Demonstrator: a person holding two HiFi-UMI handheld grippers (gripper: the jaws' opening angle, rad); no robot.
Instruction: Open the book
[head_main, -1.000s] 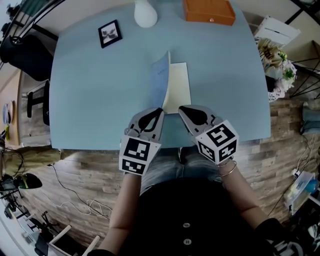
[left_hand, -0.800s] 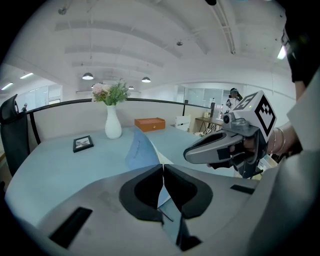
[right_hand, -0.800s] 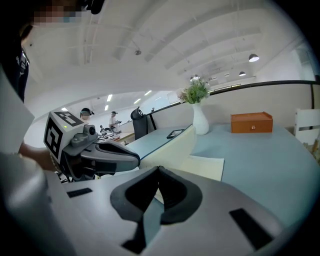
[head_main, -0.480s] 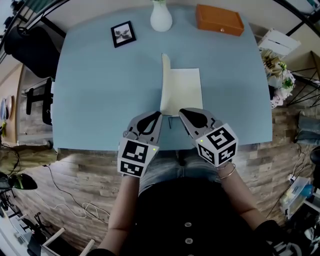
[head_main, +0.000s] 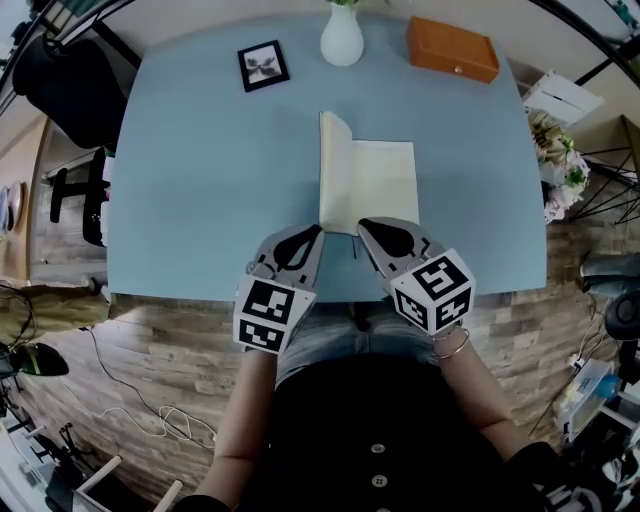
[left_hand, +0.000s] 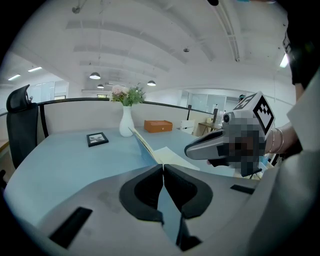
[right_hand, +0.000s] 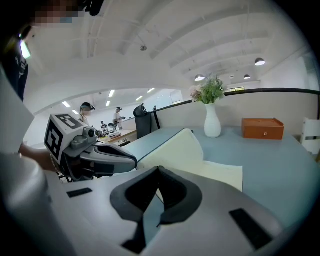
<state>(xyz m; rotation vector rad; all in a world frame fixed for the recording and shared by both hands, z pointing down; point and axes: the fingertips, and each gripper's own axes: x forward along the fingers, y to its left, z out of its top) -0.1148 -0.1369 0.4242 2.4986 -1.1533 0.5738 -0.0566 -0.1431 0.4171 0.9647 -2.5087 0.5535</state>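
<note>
**A:** Where are we with the book (head_main: 375, 185)? A second ago the cover (head_main: 328, 170) showed us its blue outside. Now we see the cream inside, with the top corner curling.

**B:** Yeah, so we'd call it half open. The cover stands up along the book's left side and hasn't dropped flat yet, while the pages lie flat to the right of it.

**A:** And nothing's holding it?

**B:** Nope. The left gripper (head_main: 318, 232) and right gripper (head_main: 362, 222) both have their jaws pressed together and empty. Both sit just on our side of the book's near edge.

**A:** Is there room for the cover to fall?

**B:** Loads. Left of the book it's bare table (head_main: 200, 180). The frame (head_main: 263, 65) and vase (head_main: 342, 40) are well beyond the book, and the box (head_main: 452, 48) is beyond it to the right. The only tight spot is on our side, where the table's edge runs close behind the book, right under our grippers.
</note>
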